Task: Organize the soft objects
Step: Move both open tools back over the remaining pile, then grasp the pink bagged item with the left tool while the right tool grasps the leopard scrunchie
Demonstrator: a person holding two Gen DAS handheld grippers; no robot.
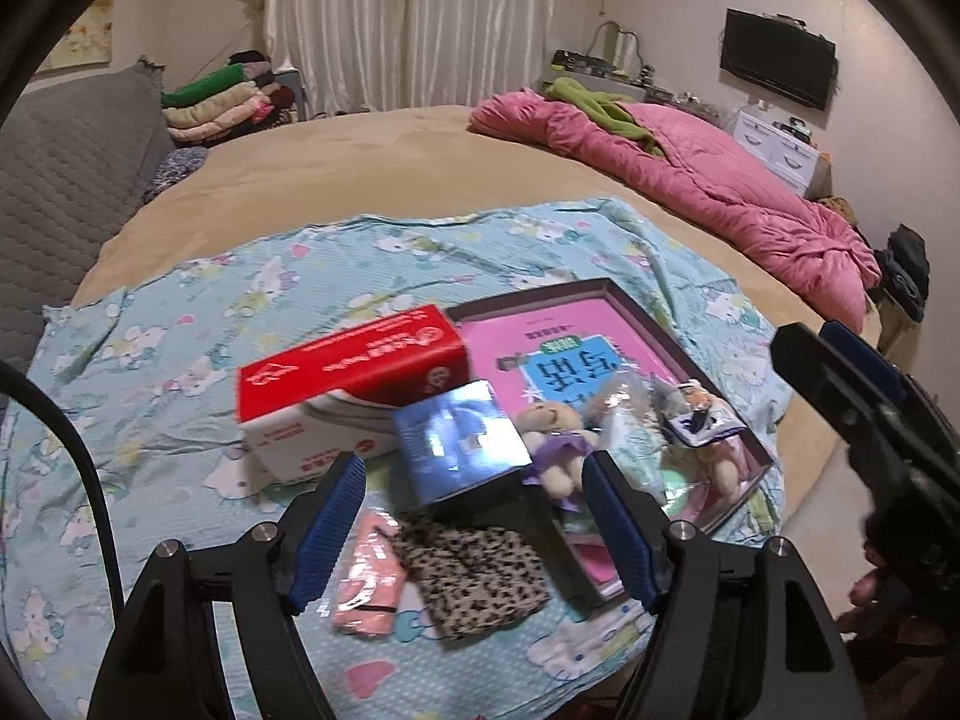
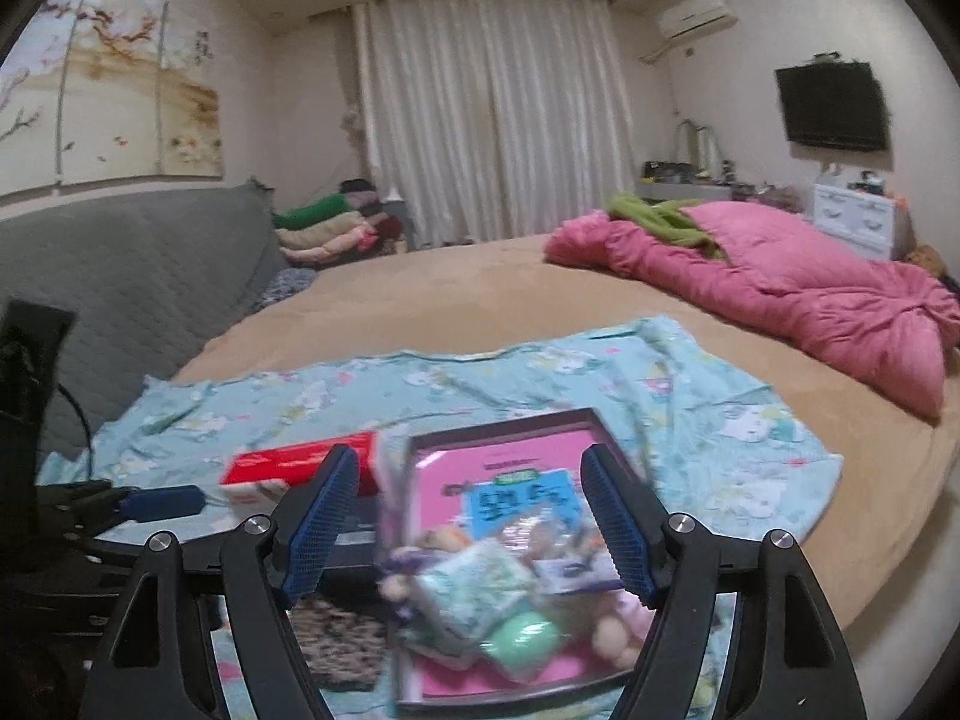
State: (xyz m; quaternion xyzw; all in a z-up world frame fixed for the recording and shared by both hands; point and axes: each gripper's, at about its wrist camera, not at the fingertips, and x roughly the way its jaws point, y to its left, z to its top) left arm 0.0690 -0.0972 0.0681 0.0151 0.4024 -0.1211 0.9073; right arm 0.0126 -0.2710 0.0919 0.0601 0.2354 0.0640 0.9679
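Right now both grippers, left (image 1: 474,525) and right (image 2: 468,525), hover wide open, empty; the small teddy bear (image 1: 555,432) lies in the tray (image 1: 606,291) at one o'clock beyond the left fingers (image 1: 330,525).

In the right wrist view the tray (image 2: 414,705) and the toys (image 2: 480,594) heaped in it are smeared by motion blur, so single toys cannot be told apart. The book (image 1: 576,354) under them is partly covered, its title unreadable. The blue box (image 1: 456,444) is blurred in the left wrist view. The right gripper (image 1: 840,396) is cut off at the frame edge.
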